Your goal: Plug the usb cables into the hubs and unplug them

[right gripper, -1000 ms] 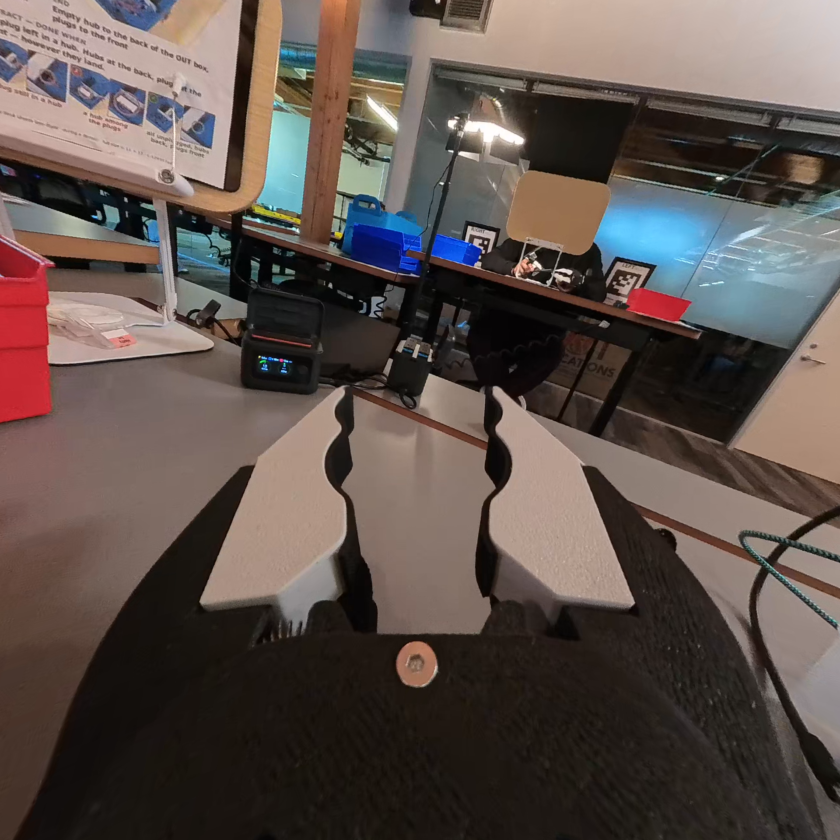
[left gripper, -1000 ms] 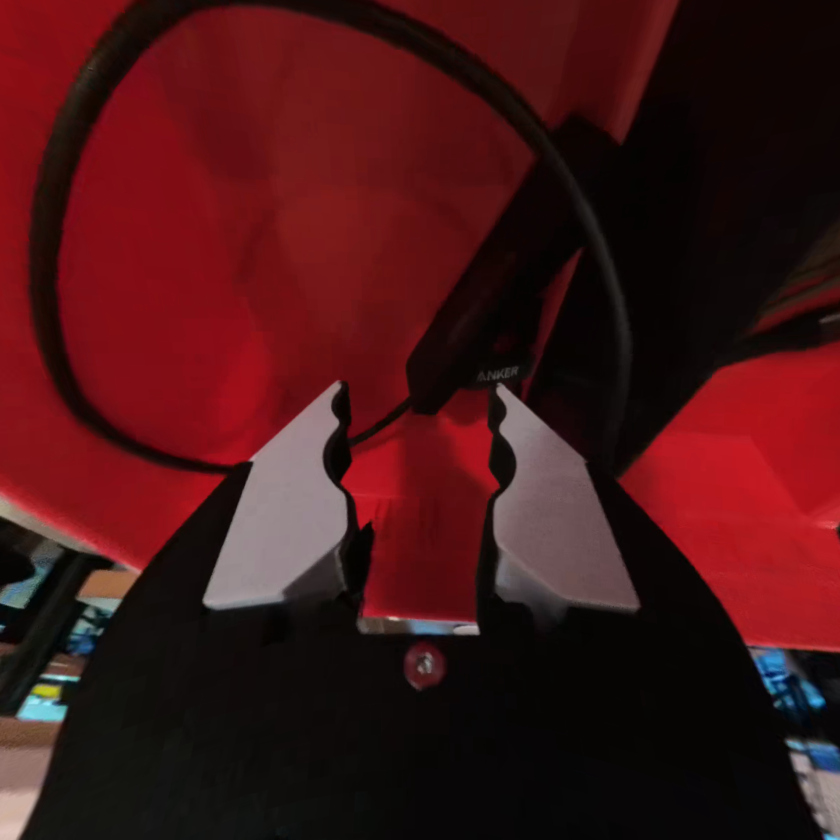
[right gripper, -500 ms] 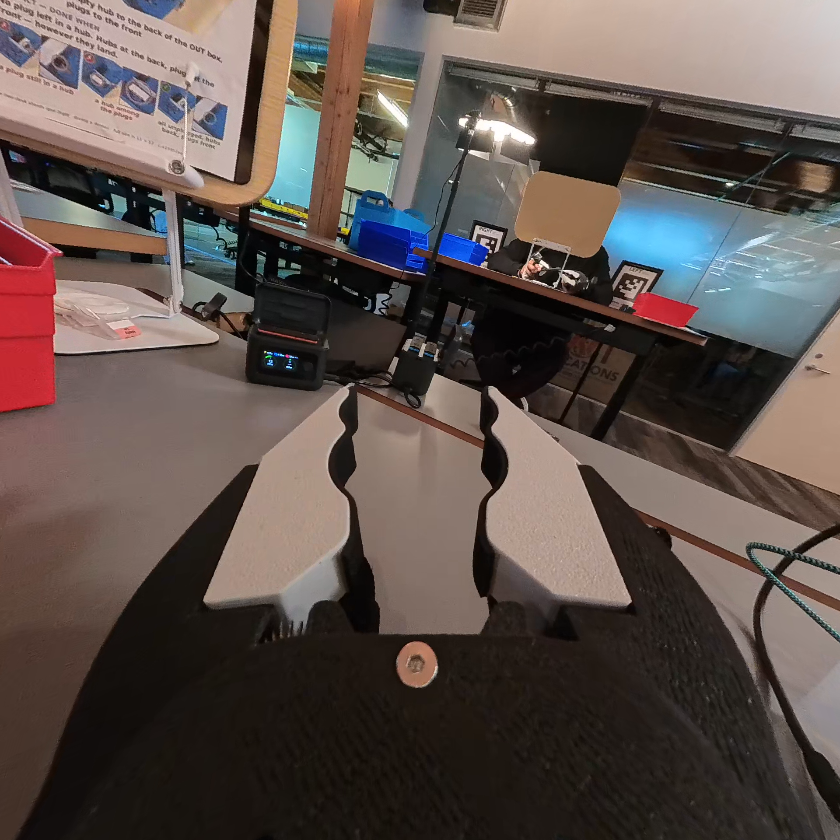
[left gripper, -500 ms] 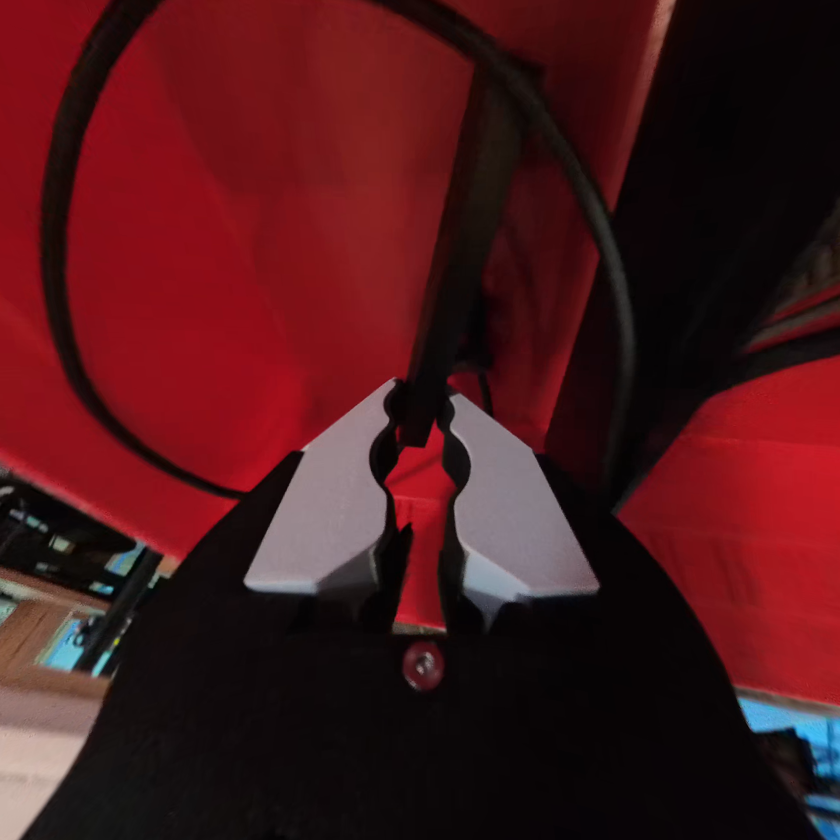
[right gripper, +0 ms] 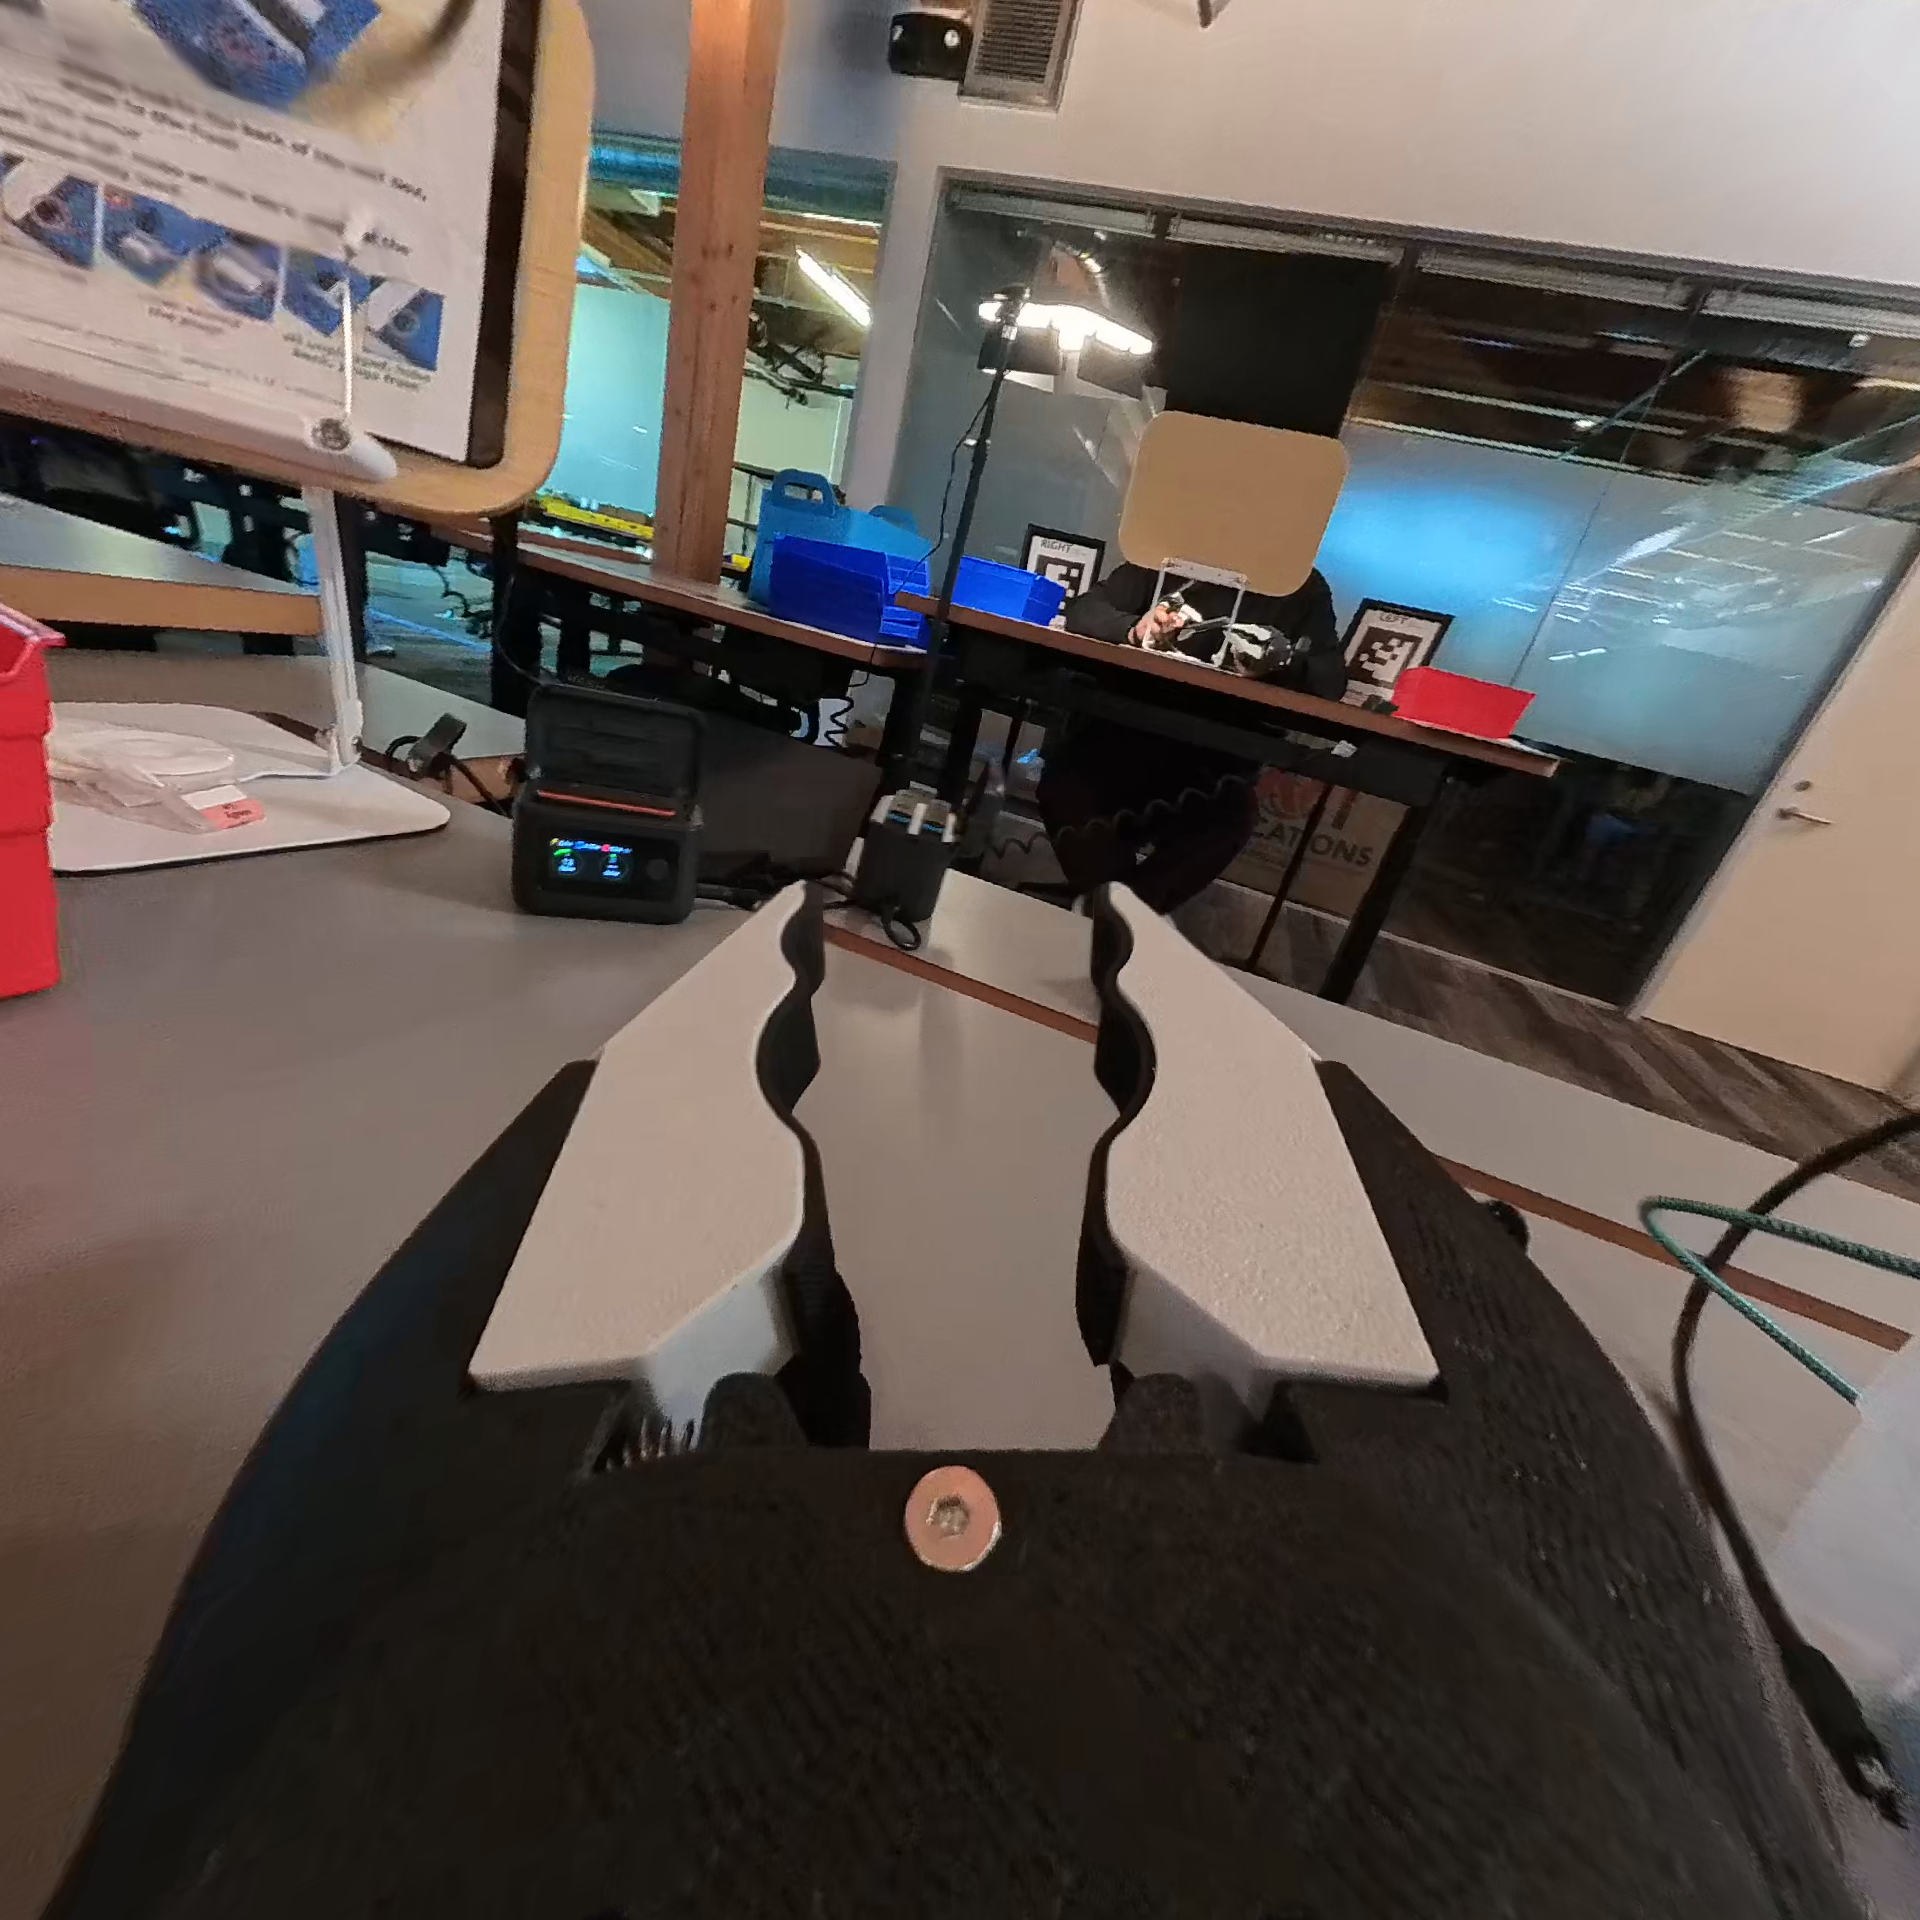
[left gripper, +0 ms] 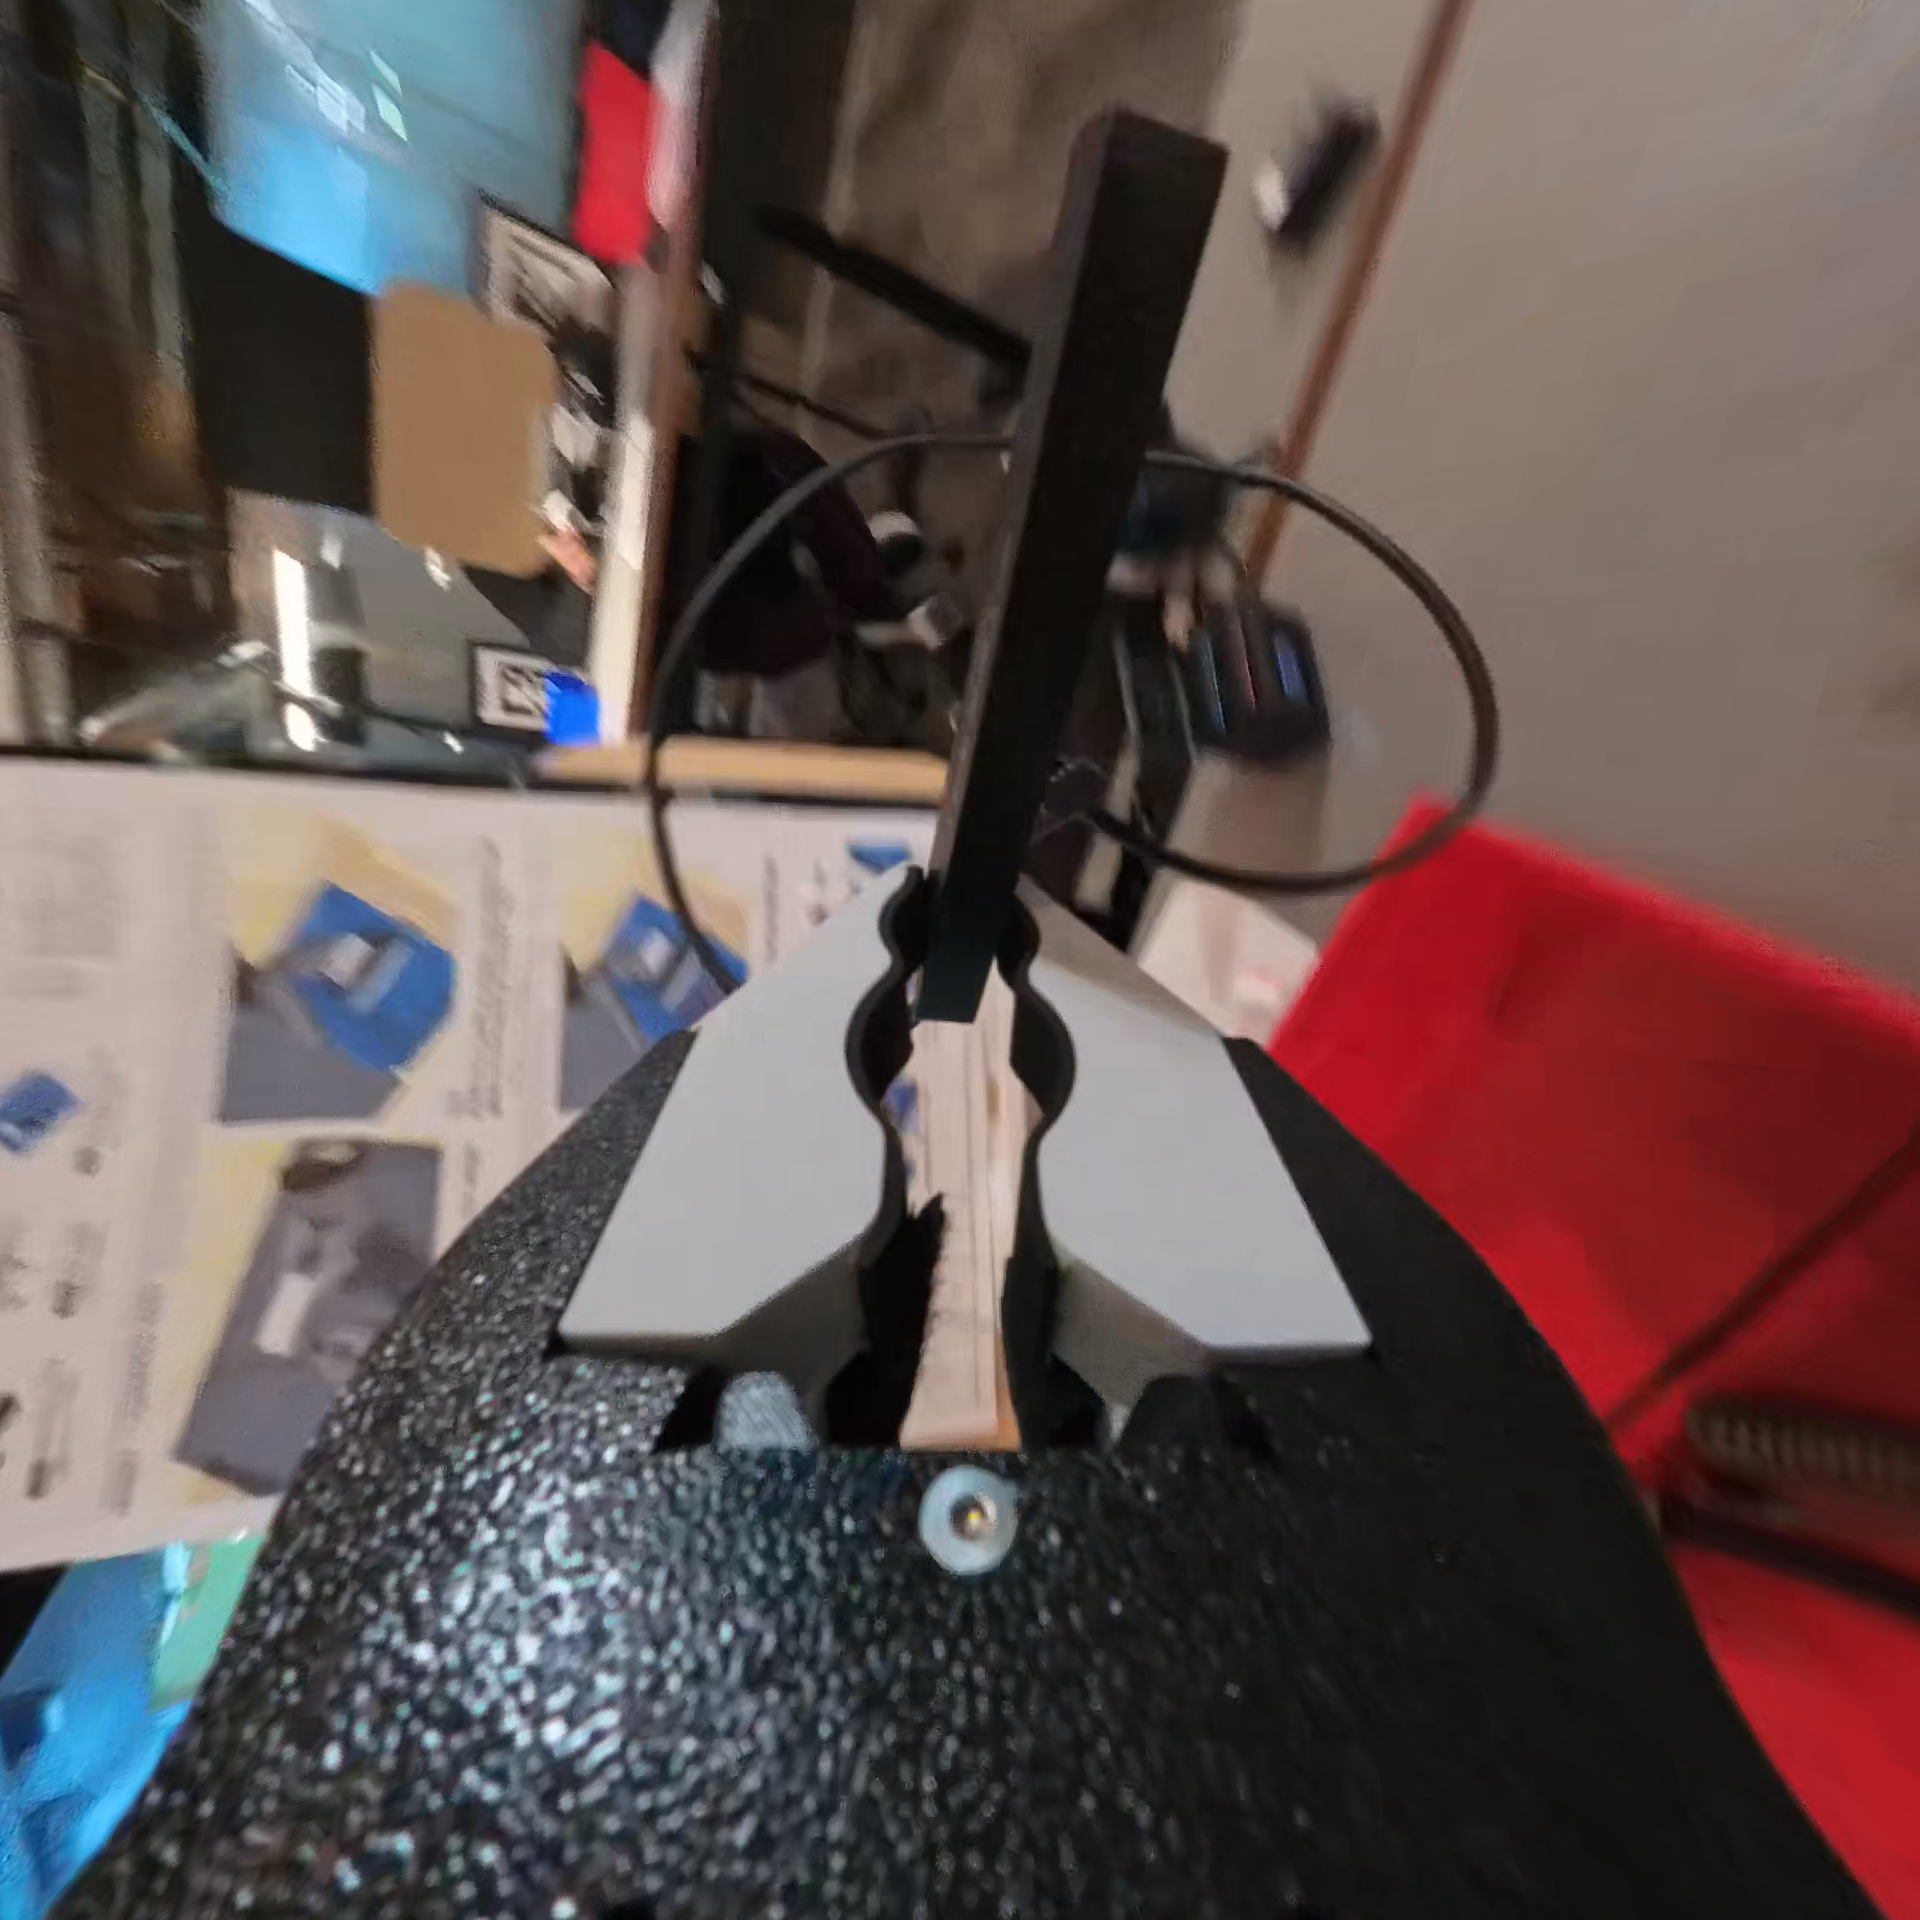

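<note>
My left gripper (left gripper: 961, 925) is shut on a flat black USB hub (left gripper: 1081, 499), held edge-on and raised in the air. The hub's thin black cable (left gripper: 1455, 665) loops out behind it. The red bin (left gripper: 1621, 1091) lies below and to the right in the left wrist view. My right gripper (right gripper: 951, 914) is open and empty, low over the grey table (right gripper: 260, 1039). A green braided cable (right gripper: 1745, 1278) and a black cable (right gripper: 1704, 1455) lie on the table at the right edge of the right wrist view.
A white instruction board on a stand (right gripper: 343, 582) stands at the left, also in the left wrist view (left gripper: 260, 1091). A black battery box with a screen (right gripper: 608, 831) and a small black charger (right gripper: 904, 852) sit at the table's far side. A red bin (right gripper: 21, 821) is at the left edge. A person sits at a far desk (right gripper: 1226, 634). Tip to tip, the grippers are about 35 cm apart.
My left gripper closed on the hub inside the red bin and has lifted it up and out, the view swinging from the bin's inside to the room. My right gripper has hardly moved.
</note>
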A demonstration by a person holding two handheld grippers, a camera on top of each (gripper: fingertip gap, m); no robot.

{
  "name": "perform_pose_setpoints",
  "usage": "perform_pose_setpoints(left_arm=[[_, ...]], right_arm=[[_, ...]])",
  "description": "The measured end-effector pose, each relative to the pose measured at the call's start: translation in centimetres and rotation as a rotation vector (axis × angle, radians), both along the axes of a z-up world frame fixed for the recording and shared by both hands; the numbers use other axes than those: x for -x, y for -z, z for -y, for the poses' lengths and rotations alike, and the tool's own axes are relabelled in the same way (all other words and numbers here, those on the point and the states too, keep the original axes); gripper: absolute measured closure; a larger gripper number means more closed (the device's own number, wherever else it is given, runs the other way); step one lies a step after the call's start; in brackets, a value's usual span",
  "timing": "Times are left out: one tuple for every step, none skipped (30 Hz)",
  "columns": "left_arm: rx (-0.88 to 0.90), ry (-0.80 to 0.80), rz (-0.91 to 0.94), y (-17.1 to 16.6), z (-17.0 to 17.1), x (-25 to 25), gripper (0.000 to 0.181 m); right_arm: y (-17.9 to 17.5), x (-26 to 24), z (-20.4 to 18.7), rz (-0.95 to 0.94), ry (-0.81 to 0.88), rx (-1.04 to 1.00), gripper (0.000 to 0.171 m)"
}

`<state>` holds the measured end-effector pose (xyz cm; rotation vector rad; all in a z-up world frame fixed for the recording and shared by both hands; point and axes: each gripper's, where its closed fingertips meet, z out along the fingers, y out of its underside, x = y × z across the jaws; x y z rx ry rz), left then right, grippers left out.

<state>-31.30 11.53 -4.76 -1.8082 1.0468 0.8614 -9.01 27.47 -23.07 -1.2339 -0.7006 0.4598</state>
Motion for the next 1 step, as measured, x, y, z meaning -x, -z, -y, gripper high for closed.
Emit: perform_pose_setpoints(left_arm=[[-0.038, 0.023, 0.040, -1.57, -0.81, -2.08, 0.171]], right_arm=[[-0.14, -0.37, -0.20, -0.010, 0.014, -0.001, 0.121]])
